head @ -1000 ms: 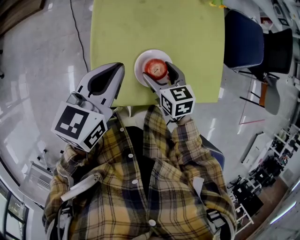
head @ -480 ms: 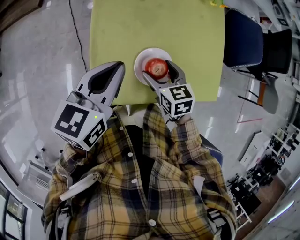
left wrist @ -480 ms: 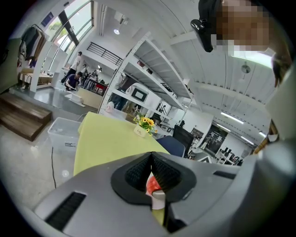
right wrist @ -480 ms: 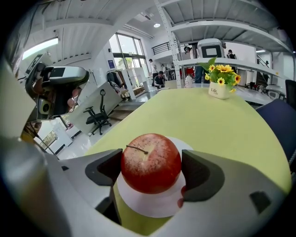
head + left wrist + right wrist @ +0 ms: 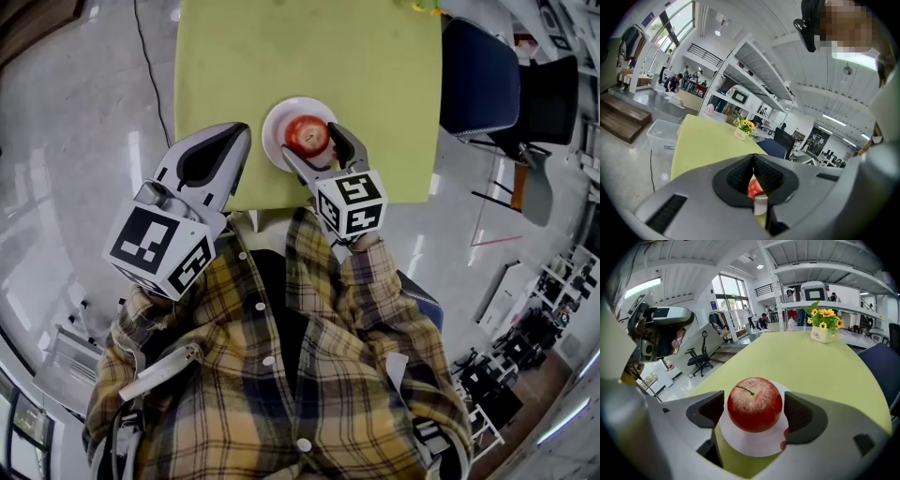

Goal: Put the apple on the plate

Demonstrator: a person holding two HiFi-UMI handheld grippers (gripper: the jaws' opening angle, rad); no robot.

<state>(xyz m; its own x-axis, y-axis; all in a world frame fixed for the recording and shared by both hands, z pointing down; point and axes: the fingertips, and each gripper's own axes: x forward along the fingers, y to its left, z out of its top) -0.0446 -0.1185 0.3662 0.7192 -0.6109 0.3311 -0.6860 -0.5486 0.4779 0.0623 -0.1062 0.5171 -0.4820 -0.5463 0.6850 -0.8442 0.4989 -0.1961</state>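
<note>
A red apple (image 5: 307,134) (image 5: 754,404) sits upright on a small white plate (image 5: 272,141) (image 5: 754,444) near the front edge of the yellow-green table (image 5: 309,47). My right gripper (image 5: 310,141) (image 5: 754,413) is open, one jaw on each side of the apple with a narrow gap at both sides. My left gripper (image 5: 234,136) (image 5: 753,157) is shut on nothing and hangs at the table's front left corner, left of the plate. In the left gripper view a sliver of the apple (image 5: 753,187) and plate shows below the shut jaws.
A vase of yellow flowers (image 5: 822,324) (image 5: 743,126) stands at the table's far end. A dark blue chair (image 5: 478,80) is at the table's right side. A black cable (image 5: 150,56) runs over the glossy floor on the left.
The head view has shifted slightly. Both grippers, the apple and the plate keep the same places relative to each other.
</note>
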